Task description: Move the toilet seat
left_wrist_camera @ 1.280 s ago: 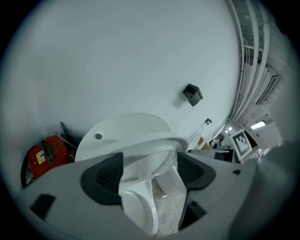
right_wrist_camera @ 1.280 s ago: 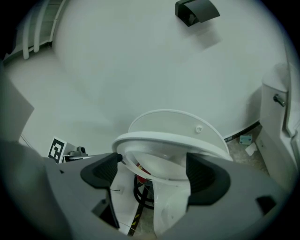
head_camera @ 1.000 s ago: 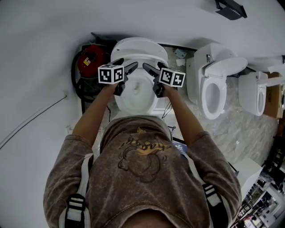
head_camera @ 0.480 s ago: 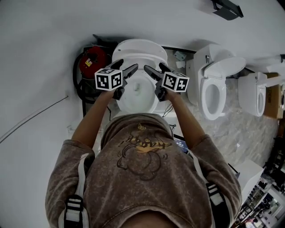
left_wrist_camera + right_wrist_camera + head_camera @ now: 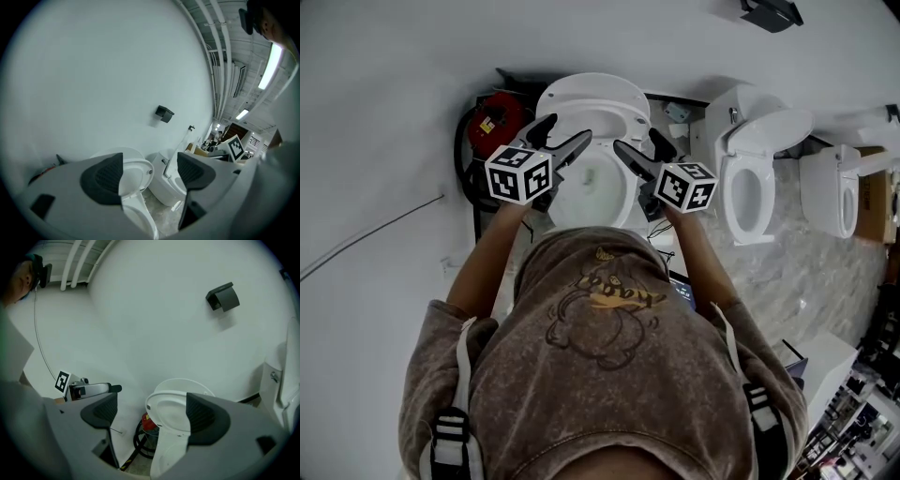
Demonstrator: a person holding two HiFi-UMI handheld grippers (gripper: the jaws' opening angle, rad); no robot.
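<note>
**A:** What is furthest left?

**B:** A red canister [image 5: 492, 122] ringed by a black hose [image 5: 459, 164]. It sits on the floor just beside the toilet, against the wall.

**A:** And the left gripper?

**B:** The left gripper [image 5: 564, 134] hangs above the left side of the bowl [image 5: 598, 192]. Its jaws stand wide apart and nothing is between the pads.

**A:** Where is the seat?

**B:** The seat [image 5: 171, 414] is in the middle, at the back of that bowl, between the two grippers as seen from the head view. It is a plain white oval, glossy, with a rounded rim. It is raised and steeply tilted, just in front of the lid [image 5: 183, 383], which leans on the wall. I cannot tell whether seat and lid touch. Both gripper views show the seat beyond the jaws, and I cannot tell whether either gripper touches it.

**A:** The right gripper?

**B:** The right gripper [image 5: 637, 141] is above the right side of the bowl. It is also spread wide and grips nothing.

**A:** Further right?

**B:** A second toilet [image 5: 752, 178] with its lid up, then a third [image 5: 834, 192]. Both stand on a marbled floor [image 5: 787, 272].
</note>
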